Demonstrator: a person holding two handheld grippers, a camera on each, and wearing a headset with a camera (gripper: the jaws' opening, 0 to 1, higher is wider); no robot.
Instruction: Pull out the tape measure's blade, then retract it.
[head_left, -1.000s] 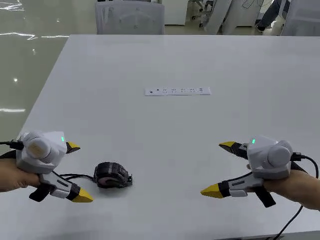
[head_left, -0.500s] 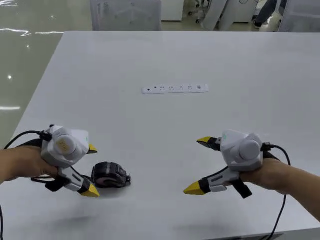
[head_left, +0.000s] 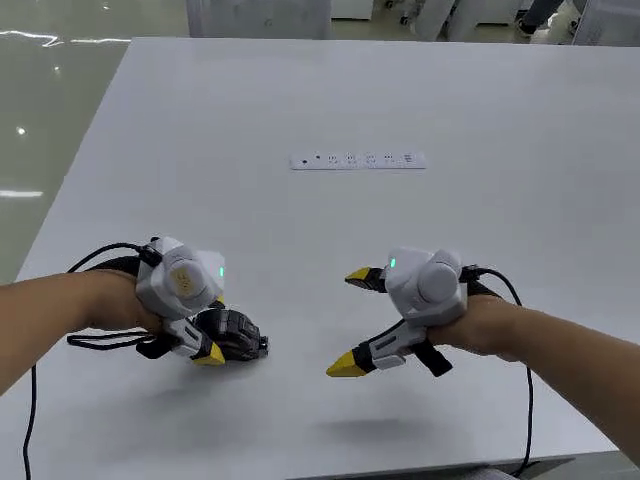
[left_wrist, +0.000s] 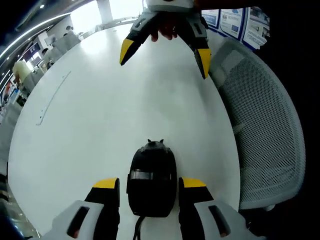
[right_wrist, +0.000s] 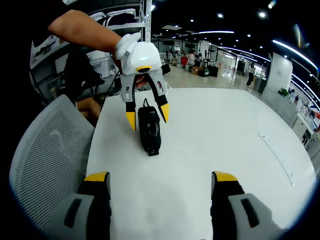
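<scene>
Open-plan office or lab, broad white desk (head_left: 300, 90) with a power strip (head_left: 358, 160), grey mesh chair (left_wrist: 260, 130), glossy floor (head_left: 40, 100), ceiling spotlights (right_wrist: 261, 14), people (right_wrist: 190, 60) at distant workstations.

Tape measure (left_wrist: 152, 180): black plastic casing, slight gloss. Table (head_left: 300, 100): smooth white top, matt. Left gripper (left_wrist: 150, 184), right gripper (right_wrist: 161, 176): white hard-plastic shells, yellow tips. Chair (left_wrist: 265, 130): grey woven mesh. Floor (head_left: 50, 60): polished, reflective.

Head view: I look forward and down on the table (head_left: 300, 90) from above its near edge. Left gripper view: I sit low and close behind the tape (left_wrist: 152, 177), facing the right gripper (left_wrist: 164, 57). Right gripper view: I face back at the left gripper (right_wrist: 147, 116) from farther off. All three share the tape.
</scene>
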